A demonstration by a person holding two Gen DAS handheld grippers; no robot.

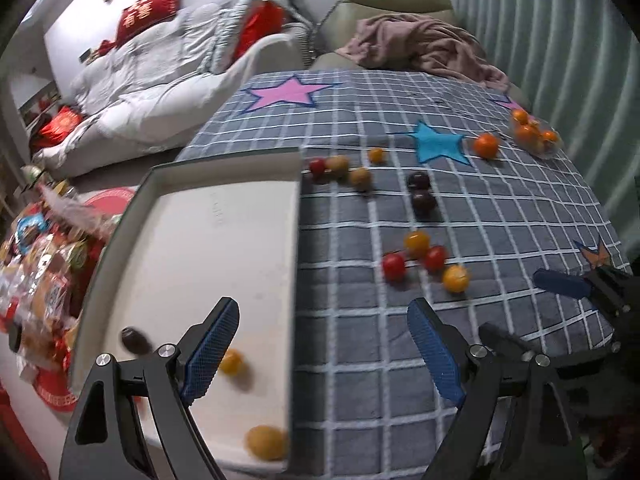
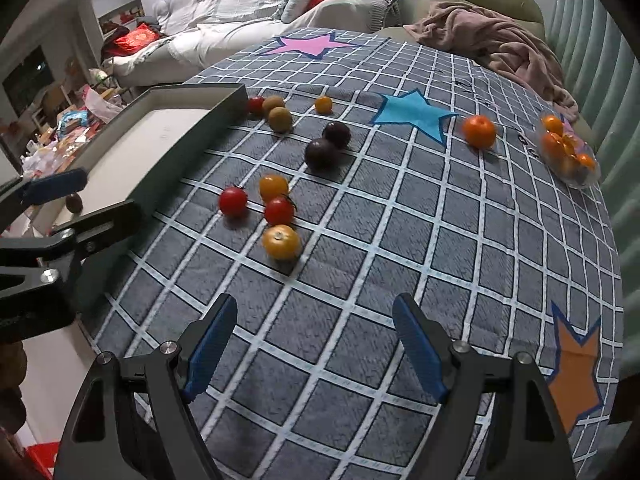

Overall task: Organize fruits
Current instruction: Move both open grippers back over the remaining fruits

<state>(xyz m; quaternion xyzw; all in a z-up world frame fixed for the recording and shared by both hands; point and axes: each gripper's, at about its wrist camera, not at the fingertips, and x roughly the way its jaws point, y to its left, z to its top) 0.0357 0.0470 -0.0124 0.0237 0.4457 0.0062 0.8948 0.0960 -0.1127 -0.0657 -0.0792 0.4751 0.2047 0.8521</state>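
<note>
A white tray (image 1: 224, 248) with dark walls lies at the left of the checked cloth; it holds a dark fruit (image 1: 134, 340) and two yellow-orange fruits (image 1: 232, 362). My left gripper (image 1: 324, 348) is open and empty over the tray's right wall. Red and yellow tomatoes (image 2: 276, 210), two dark plums (image 2: 326, 146), brown fruits (image 2: 278, 114) and an orange (image 2: 479, 131) lie loose on the cloth. My right gripper (image 2: 314, 344) is open and empty, low over the cloth in front of the tomatoes. The tray (image 2: 168, 128) shows at the left there.
A clear bowl of small oranges (image 2: 568, 156) stands at the far right edge. A pink blanket (image 2: 492, 36) lies at the back. A sofa with bedding (image 1: 160, 68) and a cluttered floor (image 1: 40, 264) lie left of the table.
</note>
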